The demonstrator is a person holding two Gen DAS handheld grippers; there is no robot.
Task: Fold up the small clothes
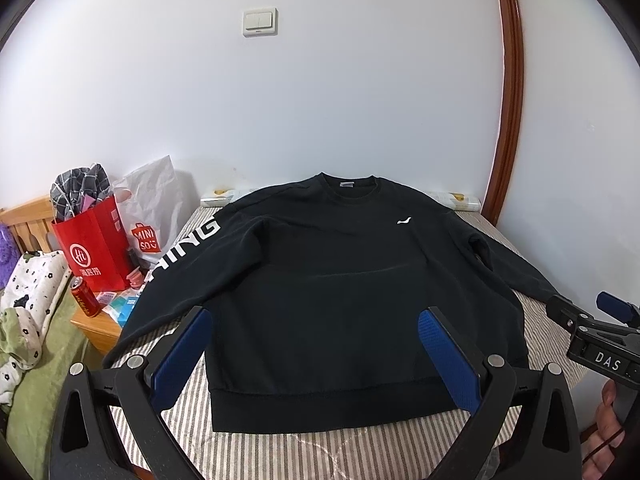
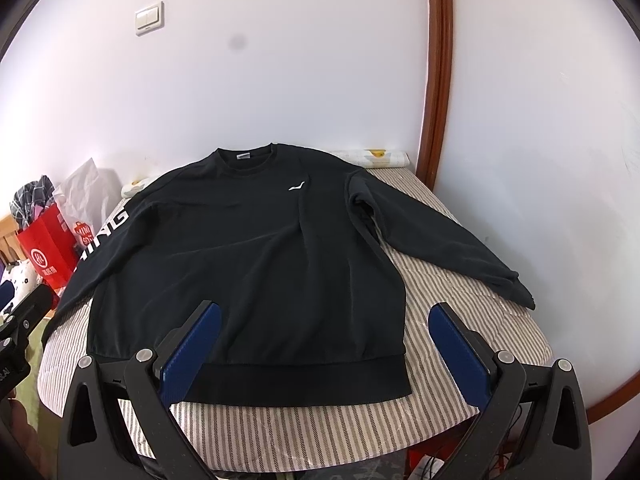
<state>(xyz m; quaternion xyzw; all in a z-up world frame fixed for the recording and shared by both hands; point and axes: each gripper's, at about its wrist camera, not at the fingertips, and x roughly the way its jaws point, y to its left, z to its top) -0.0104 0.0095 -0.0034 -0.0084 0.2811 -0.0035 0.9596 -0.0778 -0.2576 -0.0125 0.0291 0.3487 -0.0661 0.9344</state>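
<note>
A black long-sleeved sweatshirt (image 1: pixel 320 280) lies flat and face up on a striped table (image 1: pixel 360 452), collar toward the wall, both sleeves spread out. White letters run down its left sleeve (image 1: pixel 188 248). It also shows in the right wrist view (image 2: pixel 248 264). My left gripper (image 1: pixel 316 320) is open and empty, hovering over the hem at the near edge. My right gripper (image 2: pixel 324 316) is open and empty, over the hem's right part. The right gripper also shows in the left wrist view (image 1: pixel 592 312), near the right cuff.
A red paper bag (image 1: pixel 96 248) and a white bag (image 1: pixel 148 216) stand at the left on a wooden stand with a red can (image 1: pixel 85 297). Bedding (image 1: pixel 28 320) lies further left. A white wall and a brown wooden frame (image 1: pixel 512 100) stand behind the table.
</note>
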